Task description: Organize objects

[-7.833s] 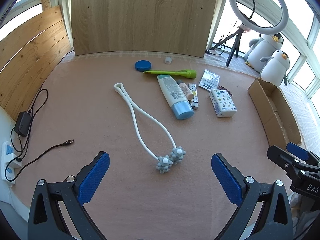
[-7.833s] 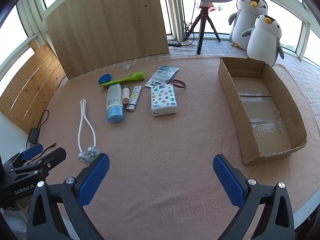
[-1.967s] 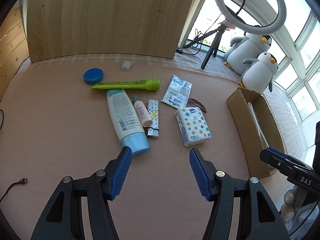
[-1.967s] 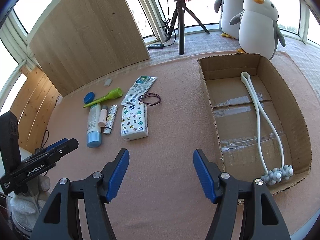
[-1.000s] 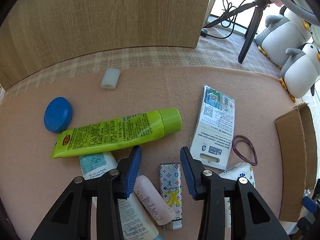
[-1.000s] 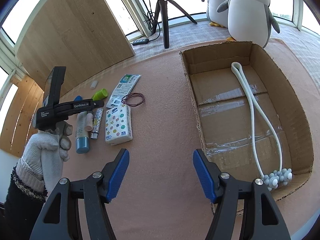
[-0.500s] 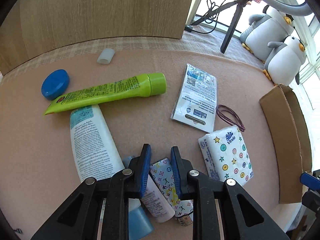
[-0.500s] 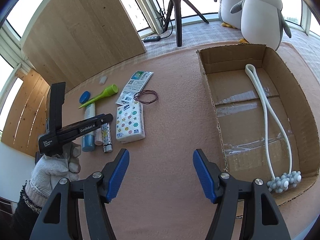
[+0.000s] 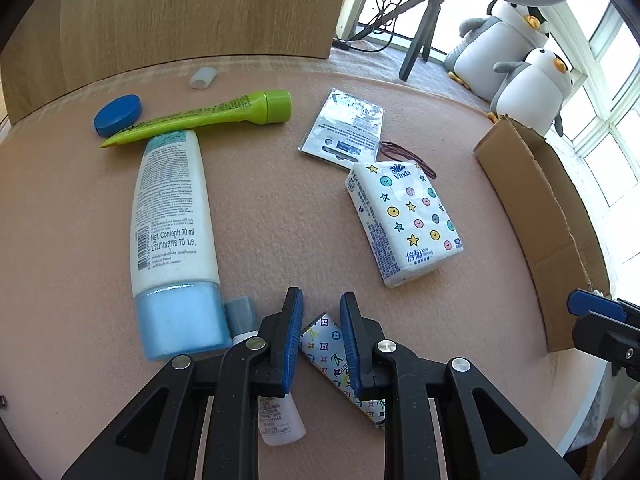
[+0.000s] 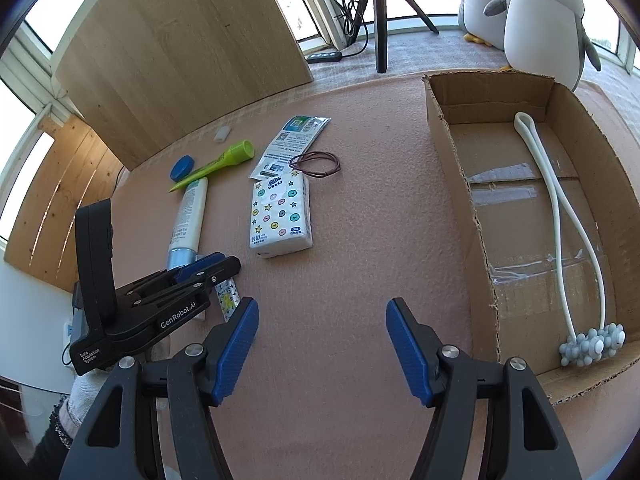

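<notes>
Left gripper point(image 9: 320, 322) nearly closed over patterned lighter point(image 9: 340, 364), contact unclear — small bottle point(image 9: 276, 416) under left finger, blue-capped tube point(image 9: 172, 236) crowding frame left, tissue pack point(image 9: 404, 220) upper right.

Right gripper point(image 10: 322, 346) wide open, empty, bottom centre — cardboard box point(image 10: 456, 168) right, white massager point(image 10: 560, 216) inside.

Black left gripper point(image 10: 208, 266), blue-padded fingers, white "GenRobot.AI" lettering, silver screws; white knit glove point(image 10: 86, 390), dark sleeve.

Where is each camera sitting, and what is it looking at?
Left wrist: rides the left gripper, low over the patterned lighter, facing the wooden board; only its fingers show.
Right wrist: rides the right gripper, higher up, facing the cardboard box and the massager inside; a gloved hand shows.
Both see the tissue pack and the plush penguins.
</notes>
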A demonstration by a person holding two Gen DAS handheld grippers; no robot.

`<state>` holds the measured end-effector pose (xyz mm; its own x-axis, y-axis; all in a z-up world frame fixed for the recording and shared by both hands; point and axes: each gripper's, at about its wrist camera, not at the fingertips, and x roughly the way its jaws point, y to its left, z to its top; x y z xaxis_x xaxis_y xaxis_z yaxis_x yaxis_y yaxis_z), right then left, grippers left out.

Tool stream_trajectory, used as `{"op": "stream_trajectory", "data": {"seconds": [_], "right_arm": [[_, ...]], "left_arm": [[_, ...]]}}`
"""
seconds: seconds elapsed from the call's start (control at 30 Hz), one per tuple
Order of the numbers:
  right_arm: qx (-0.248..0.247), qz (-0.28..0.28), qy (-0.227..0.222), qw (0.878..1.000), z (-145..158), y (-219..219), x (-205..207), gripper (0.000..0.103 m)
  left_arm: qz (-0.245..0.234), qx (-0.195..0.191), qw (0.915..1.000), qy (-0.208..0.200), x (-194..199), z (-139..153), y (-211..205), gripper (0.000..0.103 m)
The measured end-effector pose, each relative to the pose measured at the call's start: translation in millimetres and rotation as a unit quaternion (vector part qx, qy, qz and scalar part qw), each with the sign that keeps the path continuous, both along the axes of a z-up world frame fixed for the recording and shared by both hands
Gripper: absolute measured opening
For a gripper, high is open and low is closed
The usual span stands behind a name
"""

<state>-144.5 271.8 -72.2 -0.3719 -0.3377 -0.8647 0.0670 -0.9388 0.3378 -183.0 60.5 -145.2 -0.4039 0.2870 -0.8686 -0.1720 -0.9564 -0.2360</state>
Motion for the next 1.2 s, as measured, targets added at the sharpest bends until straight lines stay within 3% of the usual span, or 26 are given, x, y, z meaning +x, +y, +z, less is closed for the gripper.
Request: {"op": "stream_trajectory", "data": {"seconds": [0.27, 0.33, 0.4, 0.43, 0.53, 0.67, 0.9, 1.2], "right_arm": [[-0.002, 0.001, -0.015, 1.0, -11.9, 2.1, 8.9, 0.063], [-0.001, 0.006, -0.018, 1.0, -14.4, 0.5, 10.0, 0.063], [0.002, 0.012, -0.021, 1.0, -16.6, -2.5, 10.4, 0.063], [0.004, 0.016, -0.021, 1.0, -17.6, -4.4, 10.6, 0.063], [0.008, 0.028, -0.023, 0.999, -21.3, -12.8, 10.8, 0.063], [0.017, 0.049, -0.028, 0.998, -28.8, -29.0, 10.0, 0.063], [0.039, 0.094, -0.027, 0.994, -36.5, -60.4, 9.3, 0.063], [0.059, 0.115, -0.028, 0.991, -42.0, -74.4, 4.9, 0.063]], "left_arm": [[-0.022, 0.027, 0.9994, -0.005, 30.7, 0.9, 3.2, 0.021], [-0.02, 0.047, 0.9985, -0.02, 34.1, 2.9, -2.1, 0.03], [-0.007, 0.066, 0.9975, -0.024, 39.1, 8.6, -11.4, 0.058], [-0.002, 0.067, 0.9977, -0.012, 42.7, 13.8, -16.3, 0.06], [0.012, 0.058, 0.9981, 0.019, 49.8, 27.3, -31.9, 0.06], [0.009, 0.047, 0.9986, 0.02, 47.4, 30.7, -42.4, 0.056], [-0.008, 0.012, 0.9999, 0.004, 32.6, 23.0, -36.0, 0.036], [0.009, 0.018, 0.9995, -0.026, 30.5, 7.5, -44.6, 0.028]]}}
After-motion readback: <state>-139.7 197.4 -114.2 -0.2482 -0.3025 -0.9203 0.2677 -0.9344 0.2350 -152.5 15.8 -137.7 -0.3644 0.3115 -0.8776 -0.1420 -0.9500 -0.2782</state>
